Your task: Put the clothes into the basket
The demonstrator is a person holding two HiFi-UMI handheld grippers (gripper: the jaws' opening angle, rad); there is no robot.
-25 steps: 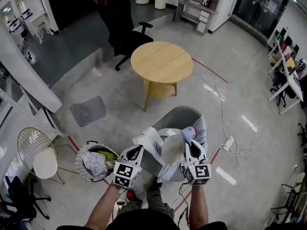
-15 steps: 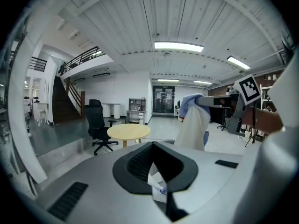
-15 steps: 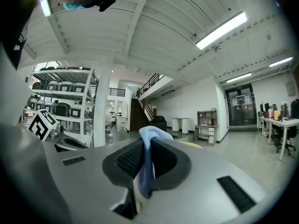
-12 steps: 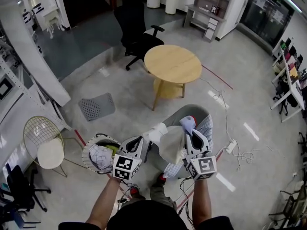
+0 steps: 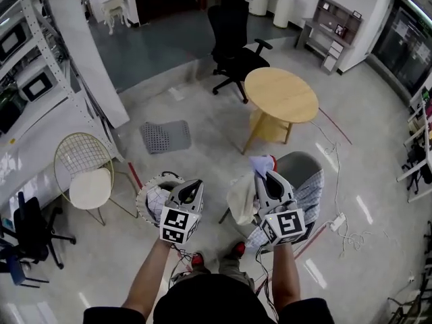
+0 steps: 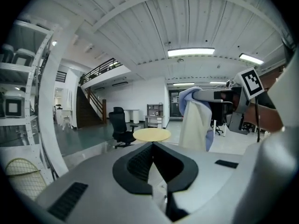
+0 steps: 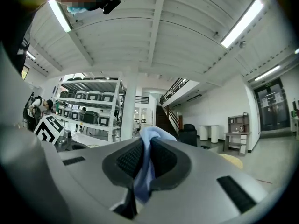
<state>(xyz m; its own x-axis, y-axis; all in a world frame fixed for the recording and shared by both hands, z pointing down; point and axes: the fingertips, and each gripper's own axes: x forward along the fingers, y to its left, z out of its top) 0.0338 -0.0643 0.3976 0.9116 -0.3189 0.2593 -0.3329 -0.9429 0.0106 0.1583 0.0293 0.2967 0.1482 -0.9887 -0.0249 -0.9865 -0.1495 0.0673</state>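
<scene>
The pale blue and cream garment (image 5: 241, 198) hangs in the air to the right of the basket (image 5: 162, 175), pinched at its blue edge by the jaws of the right tool (image 5: 262, 175). The basket stands on the floor with crumpled clothes (image 5: 152, 198) inside. The left tool (image 5: 192, 184) hovers by the basket's right edge, jaws pressed together on nothing. Farther right of the basket, a grey chair (image 5: 297, 164) carries a checked cloth (image 5: 309, 194).

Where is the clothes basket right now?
Head view, lower left: the basket stands right of the wire chair, partly hidden behind the left hand-held gripper.
</scene>
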